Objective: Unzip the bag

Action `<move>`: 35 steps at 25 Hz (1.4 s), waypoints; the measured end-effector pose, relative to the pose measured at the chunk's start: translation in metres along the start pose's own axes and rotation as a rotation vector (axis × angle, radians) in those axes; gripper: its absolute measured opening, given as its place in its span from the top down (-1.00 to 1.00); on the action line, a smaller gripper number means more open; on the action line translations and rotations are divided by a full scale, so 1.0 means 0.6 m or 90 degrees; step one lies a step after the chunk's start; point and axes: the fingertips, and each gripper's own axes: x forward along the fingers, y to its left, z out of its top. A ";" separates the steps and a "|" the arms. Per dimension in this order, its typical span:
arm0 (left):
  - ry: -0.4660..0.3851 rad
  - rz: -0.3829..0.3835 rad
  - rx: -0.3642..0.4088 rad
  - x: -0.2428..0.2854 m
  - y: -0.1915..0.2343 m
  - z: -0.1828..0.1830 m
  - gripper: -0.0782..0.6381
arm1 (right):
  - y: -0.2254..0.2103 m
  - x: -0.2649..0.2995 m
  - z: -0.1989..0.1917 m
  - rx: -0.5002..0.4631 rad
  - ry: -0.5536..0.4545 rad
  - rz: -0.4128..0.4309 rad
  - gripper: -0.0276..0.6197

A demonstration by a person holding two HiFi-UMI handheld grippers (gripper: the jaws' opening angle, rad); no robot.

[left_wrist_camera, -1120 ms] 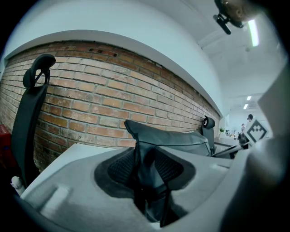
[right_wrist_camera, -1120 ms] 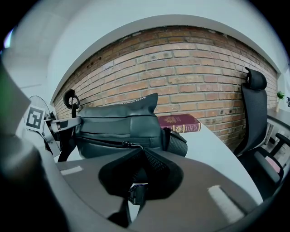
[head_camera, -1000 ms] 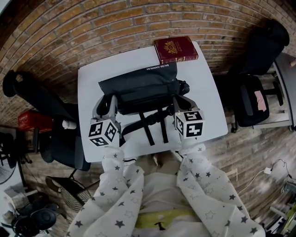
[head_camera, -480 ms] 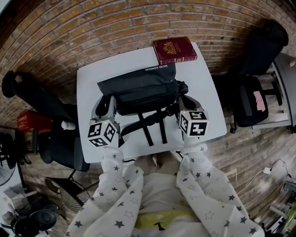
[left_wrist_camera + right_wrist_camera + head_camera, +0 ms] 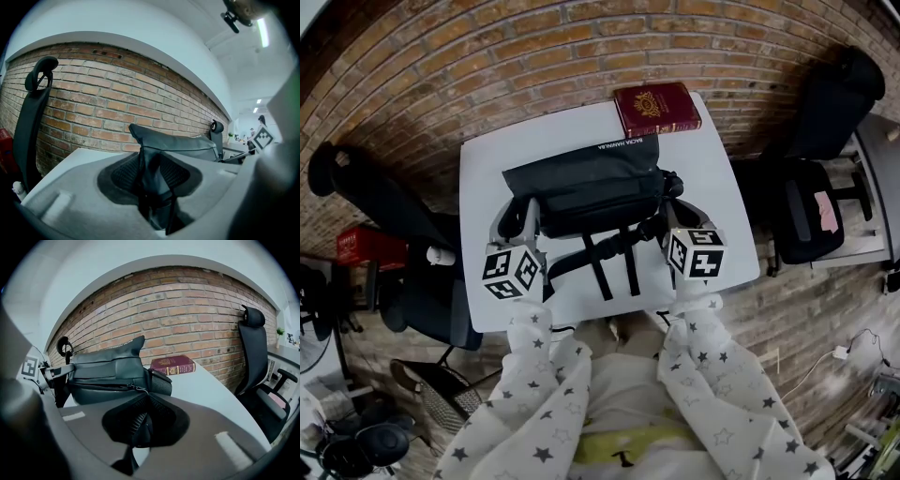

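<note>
1. Grey fabric first: one dark grey bag [image 5: 581, 183] lies across the middle of the single white counter [image 5: 717, 202], long side running left to right. Two straps [image 5: 598, 272] trail from it toward the near edge.
2. One maroon book [image 5: 656, 108] sits at the far right corner of the counter, just beyond the bag.
3. Two tongs are at work, one at each end of the bag. The left tongs [image 5: 152, 183] stand wide, clamped on a fold of the bag's left end; the dark fabric fills the gap between them.
4. The right tongs [image 5: 144, 404] are narrow, almost together, and pinch the zipper pull [image 5: 133, 389] at the bag's right end, on its near face.
5. Two black office chairs flank the counter: the left chair [image 5: 370, 202] and the right chair [image 5: 811, 216], each well clear of the things on top. One brick wall [image 5: 534, 56] runs along the far side.
6. Two star-printed sleeves [image 5: 534, 375] reach in from the near side, one behind each cube-topped handle.
7. Compared with a second ago, the right tongs have drifted a little to the right, away from the bag's end, with the same narrow pinch. The left tongs have kept their place and their wide hold. Bag and book lie much as they did.
</note>
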 end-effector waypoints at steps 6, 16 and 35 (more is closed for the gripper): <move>0.025 -0.021 -0.003 -0.007 -0.006 0.001 0.31 | 0.006 -0.010 0.010 -0.003 -0.032 0.073 0.65; 0.009 0.004 0.036 -0.056 -0.021 0.017 0.43 | 0.045 -0.038 0.068 -0.059 -0.124 0.150 0.69; -0.049 0.007 0.037 -0.101 -0.041 0.072 0.79 | 0.097 -0.089 0.175 -0.067 -0.265 0.234 0.90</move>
